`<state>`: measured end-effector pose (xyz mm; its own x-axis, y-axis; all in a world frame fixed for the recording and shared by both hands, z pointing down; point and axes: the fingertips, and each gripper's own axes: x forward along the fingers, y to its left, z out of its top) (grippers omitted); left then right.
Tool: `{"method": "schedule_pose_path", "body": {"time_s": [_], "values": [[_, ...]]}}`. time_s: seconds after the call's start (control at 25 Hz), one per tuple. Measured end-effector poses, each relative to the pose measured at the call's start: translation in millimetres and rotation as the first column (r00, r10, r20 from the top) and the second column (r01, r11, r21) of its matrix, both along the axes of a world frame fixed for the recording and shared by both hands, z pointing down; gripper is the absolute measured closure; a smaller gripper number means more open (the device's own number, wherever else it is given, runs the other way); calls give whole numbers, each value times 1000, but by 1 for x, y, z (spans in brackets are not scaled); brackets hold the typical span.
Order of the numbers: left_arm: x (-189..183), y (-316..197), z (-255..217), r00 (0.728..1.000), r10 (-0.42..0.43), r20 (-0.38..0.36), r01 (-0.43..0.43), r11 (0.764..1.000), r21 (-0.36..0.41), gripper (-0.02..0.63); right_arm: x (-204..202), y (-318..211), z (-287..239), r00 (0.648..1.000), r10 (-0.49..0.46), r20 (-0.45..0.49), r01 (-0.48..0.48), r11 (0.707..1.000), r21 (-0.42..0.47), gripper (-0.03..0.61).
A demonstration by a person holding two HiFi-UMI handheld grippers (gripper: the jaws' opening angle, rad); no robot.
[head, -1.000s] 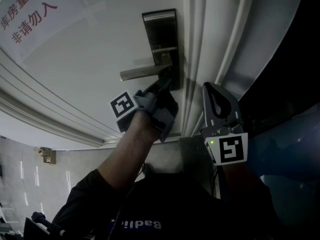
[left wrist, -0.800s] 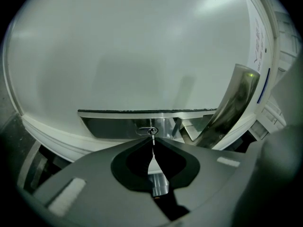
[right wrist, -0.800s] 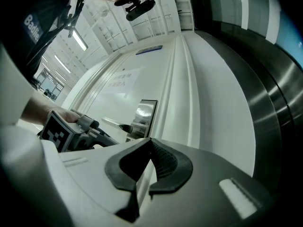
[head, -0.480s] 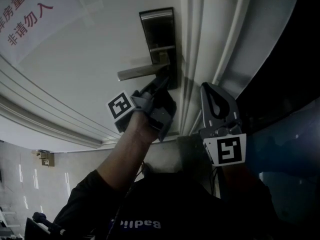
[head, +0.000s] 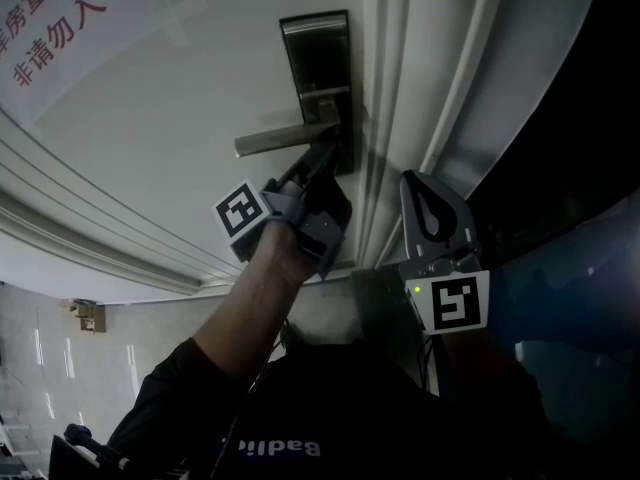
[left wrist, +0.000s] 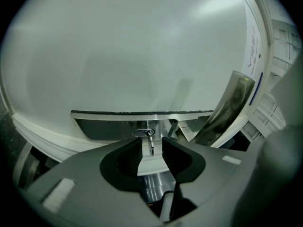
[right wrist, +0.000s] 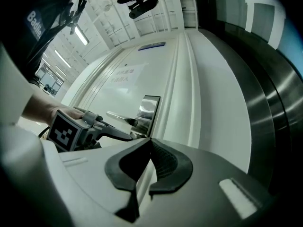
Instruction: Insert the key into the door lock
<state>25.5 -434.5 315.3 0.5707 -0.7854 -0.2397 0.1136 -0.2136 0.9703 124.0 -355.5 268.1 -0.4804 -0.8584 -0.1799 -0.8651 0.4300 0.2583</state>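
A dark metal lock plate (head: pixel 318 58) with a lever handle (head: pixel 285 138) sits on the white door. My left gripper (head: pixel 328 158) points at the plate just under the handle. In the left gripper view a small silver key (left wrist: pixel 151 148) sticks out of the keyhole (left wrist: pixel 143 133). It stands between the pads of the left gripper (left wrist: pixel 152 141), whose jaws are opening with a gap on each side of the key. My right gripper (head: pixel 425 183) hangs to the right by the door frame. In its own view the right gripper (right wrist: pixel 150 140) is shut with nothing in it.
White door-frame mouldings (head: pixel 395 118) run right of the lock, with a dark opening beyond them. A paper notice with red print (head: pixel 50 28) is stuck to the door at upper left. The lever handle (left wrist: pixel 229 108) juts out just right of the left jaws.
The left gripper has stayed at the lock under the handle, its jaws looking slightly wider apart. The right gripper has hardly moved.
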Motion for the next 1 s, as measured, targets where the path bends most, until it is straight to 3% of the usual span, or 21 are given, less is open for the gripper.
{"method": "schedule_pose_path", "body": {"time_s": [0.52, 1.0], "values": [[-10, 23, 8, 1000, -20, 8, 20, 1000, 7, 476, -12, 16, 4, 999, -37, -27, 37, 999, 6, 574], [-37, 67, 10, 984, -104, 141, 94, 992, 79, 504, -31, 40, 14, 991, -129, -23, 129, 992, 3, 574]]}}
